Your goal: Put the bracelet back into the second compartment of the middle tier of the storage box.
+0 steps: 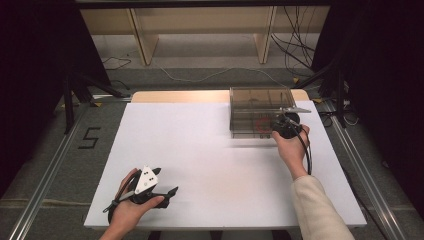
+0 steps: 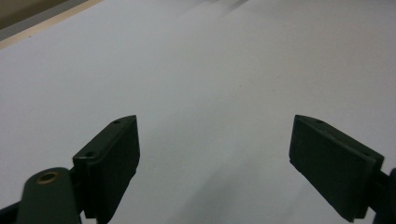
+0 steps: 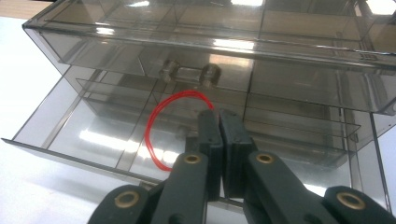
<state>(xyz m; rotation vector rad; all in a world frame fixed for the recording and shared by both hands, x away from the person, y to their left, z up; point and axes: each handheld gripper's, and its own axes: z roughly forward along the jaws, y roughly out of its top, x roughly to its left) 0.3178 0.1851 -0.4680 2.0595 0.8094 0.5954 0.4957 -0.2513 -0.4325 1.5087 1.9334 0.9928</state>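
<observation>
My right tool [image 3: 218,122] was pinched tight on one end of a red rubber band [image 3: 156,128], held over the pulled-out bottom drawer [image 3: 70,135] of the clear organizer [image 1: 257,100] at the tabletop's [image 1: 200,150] far right. By my reckoning, letting go and shutting the drawer remained. My left tool [image 2: 215,154] idled near me, jaws wide, empty.

Count on the white rectangular table top [image 1: 210,165]: one smoke-tinted clear plastic drawer organiser [image 1: 257,102] at the far right, with one lower drawer [image 3: 93,135] pulled open. One thin red loop, apparently a rubber band [image 3: 156,128], is over that open drawer. Two black two-jaw handheld grippers: the left gripper [image 1: 170,192] near left, the right gripper [image 1: 280,124] at the organiser, each in one hand.
</observation>
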